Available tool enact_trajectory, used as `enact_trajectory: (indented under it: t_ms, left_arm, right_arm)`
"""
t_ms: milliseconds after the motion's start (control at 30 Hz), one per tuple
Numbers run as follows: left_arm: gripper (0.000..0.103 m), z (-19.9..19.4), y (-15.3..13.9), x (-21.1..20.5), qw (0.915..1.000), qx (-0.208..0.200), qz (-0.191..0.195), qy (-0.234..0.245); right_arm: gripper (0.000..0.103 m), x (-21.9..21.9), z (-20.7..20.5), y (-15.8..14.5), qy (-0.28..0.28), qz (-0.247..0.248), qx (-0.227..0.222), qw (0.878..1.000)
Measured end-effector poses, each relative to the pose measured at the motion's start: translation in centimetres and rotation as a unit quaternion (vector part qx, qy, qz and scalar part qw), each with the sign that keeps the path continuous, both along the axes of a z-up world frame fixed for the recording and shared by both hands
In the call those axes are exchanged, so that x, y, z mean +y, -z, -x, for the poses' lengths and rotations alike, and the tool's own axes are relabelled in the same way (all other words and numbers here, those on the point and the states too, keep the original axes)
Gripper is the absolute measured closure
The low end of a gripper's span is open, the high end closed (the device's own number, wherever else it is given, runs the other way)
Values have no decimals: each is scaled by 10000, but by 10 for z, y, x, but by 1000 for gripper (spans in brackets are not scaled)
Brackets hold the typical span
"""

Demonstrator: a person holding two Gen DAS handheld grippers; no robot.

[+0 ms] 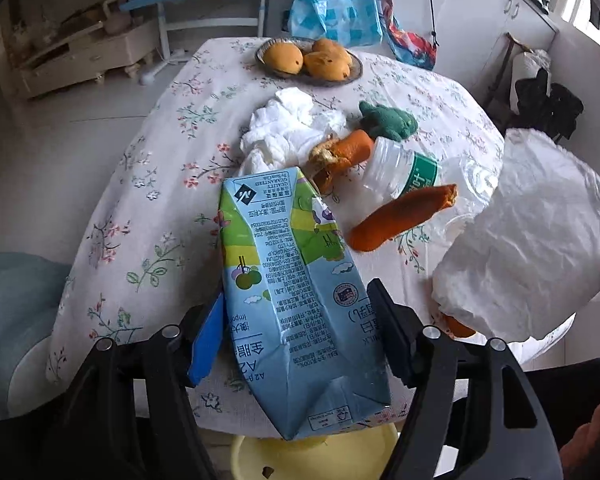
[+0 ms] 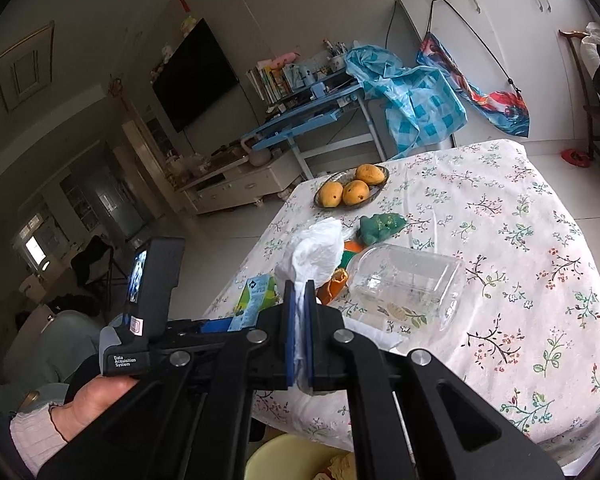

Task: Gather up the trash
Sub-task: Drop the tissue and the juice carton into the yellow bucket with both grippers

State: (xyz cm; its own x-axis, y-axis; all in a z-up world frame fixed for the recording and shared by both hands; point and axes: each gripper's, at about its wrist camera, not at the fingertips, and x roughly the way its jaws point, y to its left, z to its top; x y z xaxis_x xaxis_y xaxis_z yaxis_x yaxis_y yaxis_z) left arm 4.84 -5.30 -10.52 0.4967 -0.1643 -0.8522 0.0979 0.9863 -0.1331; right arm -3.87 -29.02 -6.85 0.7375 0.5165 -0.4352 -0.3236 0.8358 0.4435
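Fingers [image 1: 220,332] of the left gripper [image 1: 300,328] clamp the milk carton [image 1: 292,280] at the bench's near edge; it should keep level. Right gripper [image 2: 299,334] fingers pinch the white bag [image 2: 316,252].

My white plastic bag [image 1: 532,240] covers the bench's right side and most of an orange peel [image 1: 458,326] beneath it. The milk carton [image 1: 292,280] hides my yellow bin [image 1: 300,456], which the bottom edge cuts off. Carton print is too blurred to read.
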Motion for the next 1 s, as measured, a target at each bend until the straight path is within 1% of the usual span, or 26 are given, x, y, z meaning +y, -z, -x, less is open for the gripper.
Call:
enact_trajectory:
  t_ms: [100, 200, 300, 367, 500, 667, 733, 767, 800, 833, 867, 1000]
  left_arm:
    - [38, 13, -15, 8, 9996, -264, 61, -51]
    - [38, 32, -34, 16, 9983, -570, 97, -44]
    - [38, 50, -49, 22, 9970, -771, 91, -38]
    - [38, 61, -54, 26, 9964, -837, 96, -43]
    - [38, 80, -62, 31, 9956, -938, 42, -28]
    - [38, 101, -69, 29, 9947, -1024, -50, 80]
    - [38, 106, -69, 29, 9948, -1010, -62, 120]
    - [38, 109, -69, 30, 9949, -994, -67, 132]
    - [38, 113, -69, 30, 9951, -972, -87, 157]
    - [38, 116, -68, 29, 9952, -962, -102, 169]
    - [38, 119, -68, 29, 9953, -941, -123, 184]
    - [38, 134, -63, 28, 9962, -803, -172, 303]
  right_arm:
    - [98, 0, 6, -2, -24, -23, -33, 10000]
    - [98, 5, 17, 3, -113, -61, 48, 9999]
    - [98, 13, 29, 8, -231, -84, 152, 9996]
    - [98, 20, 38, 11, -326, -79, 232, 9992]
    - [98, 33, 53, 23, -553, -32, 478, 9973]
    - [98, 51, 67, 46, -839, -15, 1021, 9912]
    - [98, 60, 72, 57, -934, 121, 1254, 9876]
    - [96, 63, 73, 60, -968, 170, 1347, 9860]
    - [91, 66, 72, 66, -997, 274, 1507, 9832]
    - [70, 67, 72, 70, -951, 346, 1583, 9822]
    - [51, 65, 73, 72, -870, 369, 1615, 9823]
    - [51, 53, 74, 71, -549, 272, 1573, 9856]
